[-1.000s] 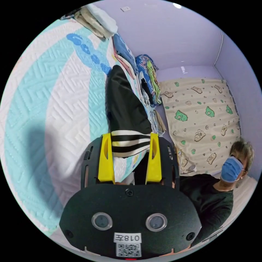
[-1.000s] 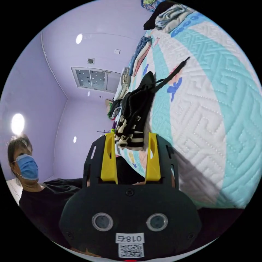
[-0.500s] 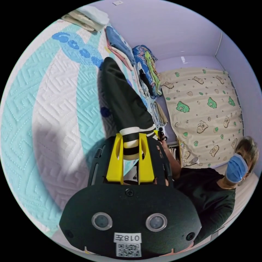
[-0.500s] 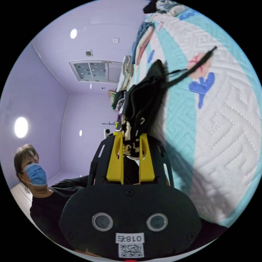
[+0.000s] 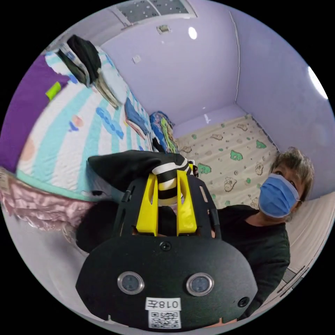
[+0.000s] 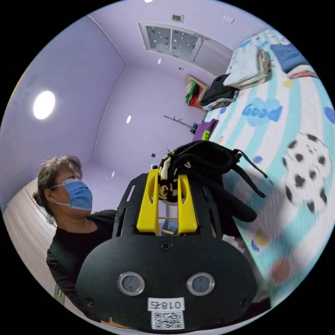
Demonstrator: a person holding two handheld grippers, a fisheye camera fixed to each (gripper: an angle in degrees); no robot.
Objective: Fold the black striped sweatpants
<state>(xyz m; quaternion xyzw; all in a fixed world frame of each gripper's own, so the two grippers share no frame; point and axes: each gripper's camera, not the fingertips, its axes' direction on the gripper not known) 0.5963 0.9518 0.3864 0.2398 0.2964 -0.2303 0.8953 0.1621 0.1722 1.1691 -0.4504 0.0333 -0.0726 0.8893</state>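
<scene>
The black striped sweatpants (image 5: 129,165) hang in the air off the bed's edge. My left gripper (image 5: 166,176) is shut on a black-and-white striped band of them, the black leg trailing off to the left. In the right gripper view my right gripper (image 6: 166,174) is shut on the bunched waistband end of the sweatpants (image 6: 206,158), whose black drawstrings (image 6: 254,171) dangle toward the quilt. A person in a dark top and a blue mask (image 6: 78,195) holds both grippers.
The bed has a white and turquoise quilt (image 5: 66,139) with a pink frill at its edge. Stacks of folded clothes (image 6: 244,73) and a colourful pile (image 5: 162,131) line its far side. A cartoon-print sheet (image 5: 233,164) lies beyond. Lilac walls and ceiling surround the bed.
Both grippers closed on the sweatpants between the first earlier frames and half a second ago, then lifted them off the quilt toward the person. Both cameras swung up toward the ceiling.
</scene>
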